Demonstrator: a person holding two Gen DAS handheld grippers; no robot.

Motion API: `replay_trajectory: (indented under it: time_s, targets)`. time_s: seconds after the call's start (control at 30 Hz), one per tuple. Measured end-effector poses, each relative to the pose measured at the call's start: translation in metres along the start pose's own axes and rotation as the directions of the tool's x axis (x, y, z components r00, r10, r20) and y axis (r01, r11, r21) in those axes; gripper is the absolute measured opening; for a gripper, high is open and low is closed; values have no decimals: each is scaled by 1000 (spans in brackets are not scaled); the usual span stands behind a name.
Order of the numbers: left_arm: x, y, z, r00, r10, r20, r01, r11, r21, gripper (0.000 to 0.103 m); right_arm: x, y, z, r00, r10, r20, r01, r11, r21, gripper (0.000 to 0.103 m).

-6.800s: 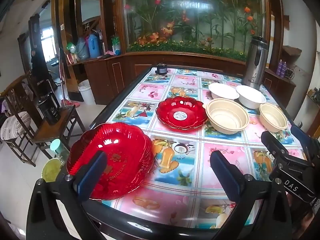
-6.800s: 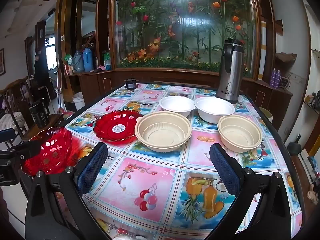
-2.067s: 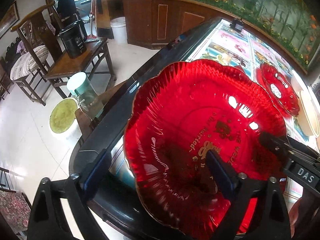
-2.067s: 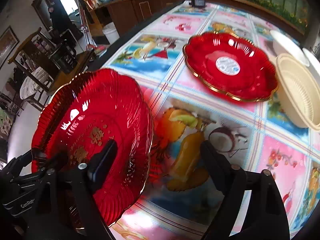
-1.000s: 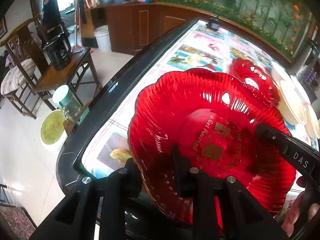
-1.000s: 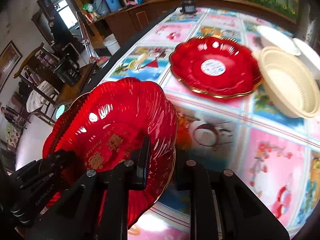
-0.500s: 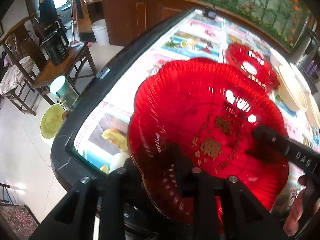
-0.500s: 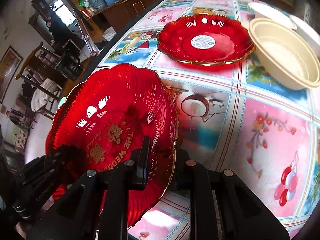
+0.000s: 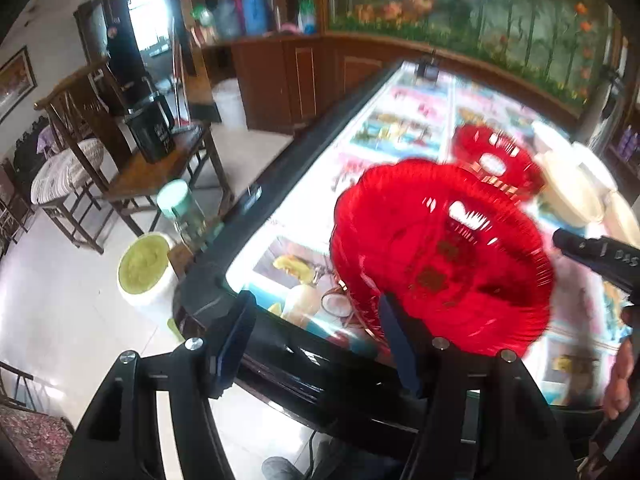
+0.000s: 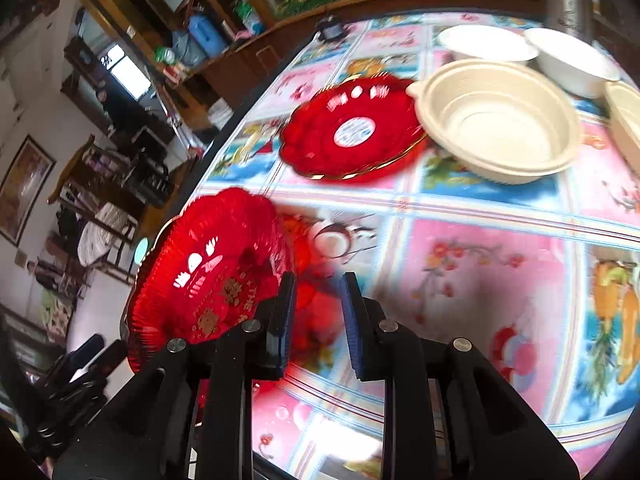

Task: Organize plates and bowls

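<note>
The red scalloped plate (image 9: 440, 256) with gold lettering lies blurred over the table's near left corner; whether it rests flat I cannot tell. My left gripper (image 9: 316, 344) is opening wide, nothing between its fingers, the plate (image 10: 208, 272) just past its right finger. My right gripper (image 10: 318, 316) is opening a little. The plate's rim sits against the outside of its left finger, and only a red blur shows in the gap. In the left wrist view the right gripper (image 9: 592, 252) ends at the plate's right edge. A second red plate (image 10: 352, 132) lies farther along the table.
A cream bowl (image 10: 496, 120) touches the second red plate; two white bowls (image 10: 484, 44) (image 10: 572, 60) and another cream bowl (image 10: 628, 120) stand behind. The patterned table (image 10: 480, 280) has a black rim. Left of it are a wooden chair (image 9: 132, 152), a jar (image 9: 180, 208) and a green-topped bucket (image 9: 144, 264).
Both grippers have let go of the red plate. The left jaws have spread wide and drawn back; the plate has slid left out of the right jaws and looks smaller.
</note>
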State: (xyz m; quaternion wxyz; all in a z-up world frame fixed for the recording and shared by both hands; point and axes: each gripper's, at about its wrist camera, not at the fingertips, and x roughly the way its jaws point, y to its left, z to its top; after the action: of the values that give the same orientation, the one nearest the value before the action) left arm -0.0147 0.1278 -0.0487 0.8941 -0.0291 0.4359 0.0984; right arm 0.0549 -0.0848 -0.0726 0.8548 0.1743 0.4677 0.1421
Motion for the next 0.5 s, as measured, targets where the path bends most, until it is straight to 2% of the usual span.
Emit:
replay_trajectory:
  time_s: [0.1, 0.2, 0.3, 0.43, 0.5]
  targets:
    - [-23, -7, 4, 997, -21, 72, 20, 1000, 8, 71, -10, -6, 1, 999, 13, 33, -14, 1000, 18, 23]
    - [-31, -12, 11, 994, -57, 98, 56, 998, 12, 77, -18, -14, 6, 998, 6, 59, -9, 999, 41, 23]
    - [-27, -17, 23, 991, -108, 83, 108, 994, 11, 77, -19, -24, 12, 998, 14, 67, -19, 997, 77, 23]
    - [-6, -27, 48, 984, -179, 11, 179, 984, 2, 77, -11, -35, 21, 998, 25, 54, -32, 991, 131, 23]
    - [0, -32, 58, 982, -190, -14, 190, 982, -2, 77, -7, -41, 27, 997, 49, 57, -57, 985, 161, 23]
